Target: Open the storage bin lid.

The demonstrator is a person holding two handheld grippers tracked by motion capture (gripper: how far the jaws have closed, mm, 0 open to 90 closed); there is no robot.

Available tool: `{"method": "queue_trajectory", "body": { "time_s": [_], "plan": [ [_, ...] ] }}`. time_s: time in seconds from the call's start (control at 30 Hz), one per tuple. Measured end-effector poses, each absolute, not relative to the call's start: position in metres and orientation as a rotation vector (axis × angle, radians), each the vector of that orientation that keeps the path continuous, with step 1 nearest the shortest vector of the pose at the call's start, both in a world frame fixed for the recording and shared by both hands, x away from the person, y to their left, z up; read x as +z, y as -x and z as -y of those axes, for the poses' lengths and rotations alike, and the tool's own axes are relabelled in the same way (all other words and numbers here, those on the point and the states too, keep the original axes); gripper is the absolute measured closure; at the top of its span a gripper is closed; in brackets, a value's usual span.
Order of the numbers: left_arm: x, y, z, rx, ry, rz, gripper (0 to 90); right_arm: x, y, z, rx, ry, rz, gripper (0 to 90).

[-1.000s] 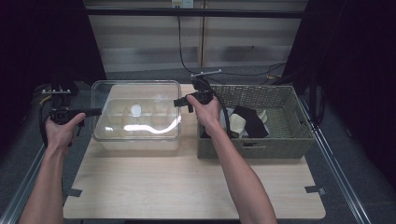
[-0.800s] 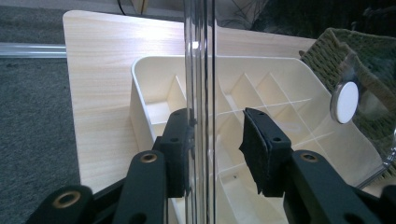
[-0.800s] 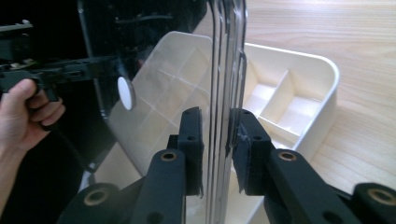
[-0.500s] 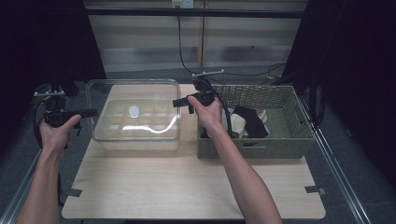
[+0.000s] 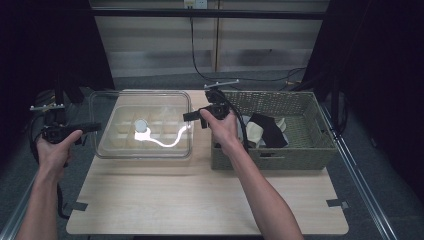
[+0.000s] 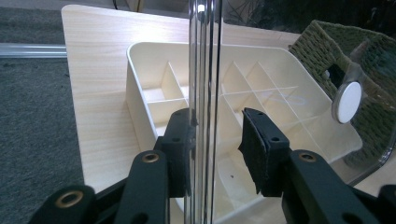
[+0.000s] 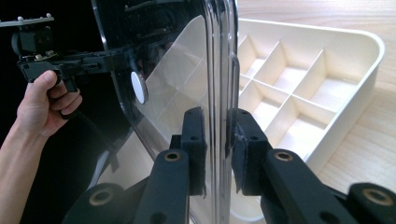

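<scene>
A clear plastic lid with a white round knob hangs over a cream divided tray on the wooden table. My left gripper is shut on the lid's left edge, and the rim stands upright between its pads. At the opposite edge my right gripper is shut on the rim, one black pad on each side. Through the clear lid, the right gripper view shows the tray and the person's other hand with the left gripper.
A woven basket stands right of the tray, holding black and white cloth items. Bare wood lies at the table's front. Cables run along the floor behind the table.
Both hands and the lid between them have shifted a little to the left and slightly up. The tray and the basket have stayed put.
</scene>
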State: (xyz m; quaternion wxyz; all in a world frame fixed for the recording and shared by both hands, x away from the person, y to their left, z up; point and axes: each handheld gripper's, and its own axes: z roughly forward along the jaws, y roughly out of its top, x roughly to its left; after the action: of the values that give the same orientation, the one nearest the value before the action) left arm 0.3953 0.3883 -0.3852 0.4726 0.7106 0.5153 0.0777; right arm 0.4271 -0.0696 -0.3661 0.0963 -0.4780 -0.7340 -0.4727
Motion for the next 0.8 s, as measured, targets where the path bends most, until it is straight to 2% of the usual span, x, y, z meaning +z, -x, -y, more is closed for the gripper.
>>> {"method": "queue_trajectory", "body": {
  "time_s": [0.8],
  "plan": [
    [-0.383,-0.354,-0.388,0.183,-1.746,-1.214,66.8,-0.37,-0.387,0.076,-1.389,1.409,2.154,76.6]
  ]
}}
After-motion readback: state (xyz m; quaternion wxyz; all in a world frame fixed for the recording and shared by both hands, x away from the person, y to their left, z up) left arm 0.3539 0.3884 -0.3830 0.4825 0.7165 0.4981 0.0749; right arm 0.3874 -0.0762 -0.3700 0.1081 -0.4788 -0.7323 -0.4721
